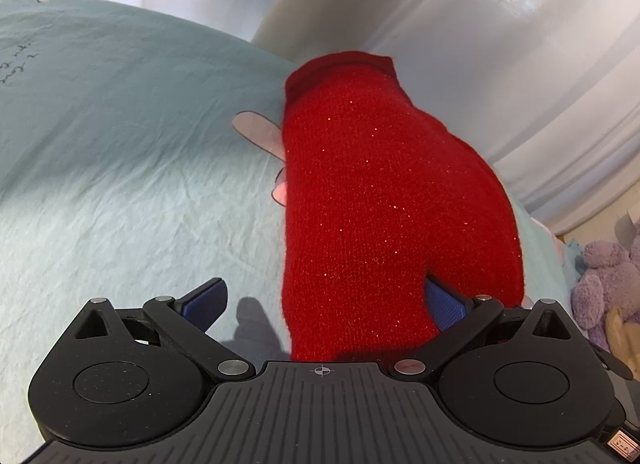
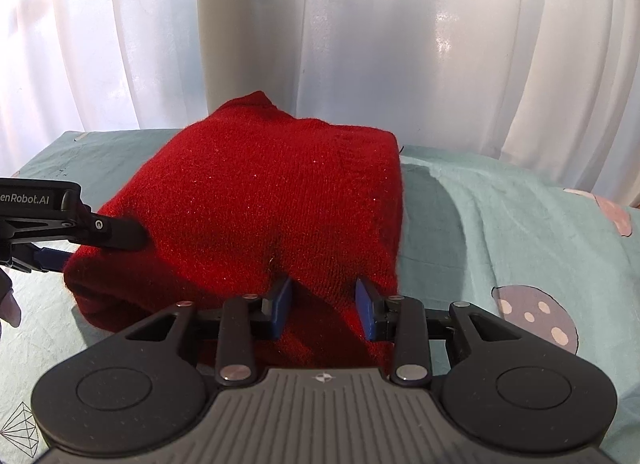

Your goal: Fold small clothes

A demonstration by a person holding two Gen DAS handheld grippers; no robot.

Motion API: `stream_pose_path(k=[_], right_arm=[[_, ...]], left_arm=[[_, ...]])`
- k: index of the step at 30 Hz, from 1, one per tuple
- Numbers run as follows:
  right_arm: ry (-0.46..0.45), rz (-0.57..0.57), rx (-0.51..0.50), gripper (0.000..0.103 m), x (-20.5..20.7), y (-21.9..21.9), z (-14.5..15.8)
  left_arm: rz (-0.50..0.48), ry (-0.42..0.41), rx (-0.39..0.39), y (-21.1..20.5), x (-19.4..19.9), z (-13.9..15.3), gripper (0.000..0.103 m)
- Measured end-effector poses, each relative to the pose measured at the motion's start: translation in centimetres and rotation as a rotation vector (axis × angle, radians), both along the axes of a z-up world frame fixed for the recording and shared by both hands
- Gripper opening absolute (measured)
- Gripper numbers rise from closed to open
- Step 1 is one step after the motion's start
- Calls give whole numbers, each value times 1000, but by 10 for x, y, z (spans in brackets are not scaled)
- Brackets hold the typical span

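Observation:
A red knitted garment [image 1: 384,200] lies folded on the pale green sheet [image 1: 120,168]; it also shows in the right wrist view [image 2: 264,200]. My left gripper [image 1: 324,300] is open, its blue pads [image 1: 442,302] wide apart, the right one at the garment's near edge. In the right wrist view the left gripper [image 2: 120,234] touches the garment's left side. My right gripper [image 2: 324,302] is open, its blue pads [image 2: 282,300] on either side of the garment's near edge, not clamped.
The sheet [image 2: 500,224] has mushroom prints [image 2: 536,316] and handwriting [image 1: 16,64]. White curtains [image 2: 400,44] hang behind the bed. A purple plush toy [image 1: 608,284] sits off the bed's right side.

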State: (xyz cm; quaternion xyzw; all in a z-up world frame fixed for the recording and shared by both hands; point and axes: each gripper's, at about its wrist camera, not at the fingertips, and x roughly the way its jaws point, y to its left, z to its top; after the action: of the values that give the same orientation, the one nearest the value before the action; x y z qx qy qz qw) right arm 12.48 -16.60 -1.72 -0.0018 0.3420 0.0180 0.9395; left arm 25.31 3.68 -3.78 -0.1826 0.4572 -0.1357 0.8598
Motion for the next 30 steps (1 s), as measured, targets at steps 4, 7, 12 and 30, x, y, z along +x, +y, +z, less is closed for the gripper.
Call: stream_pose_path(k=[4, 7, 12, 30], right_arm=[[10, 1, 29, 34, 0, -5, 3], [-14, -21, 109, 36, -10, -13, 16], [13, -110, 141, 41, -1, -29, 16], [145, -135, 21, 80, -9, -26, -4]], left_arm=[[0, 7, -3, 6, -7, 5, 103], [25, 8, -24, 18, -13, 10, 103], [23, 9, -13, 17, -10, 5, 103], [-20, 24, 32, 17, -37, 11, 103]])
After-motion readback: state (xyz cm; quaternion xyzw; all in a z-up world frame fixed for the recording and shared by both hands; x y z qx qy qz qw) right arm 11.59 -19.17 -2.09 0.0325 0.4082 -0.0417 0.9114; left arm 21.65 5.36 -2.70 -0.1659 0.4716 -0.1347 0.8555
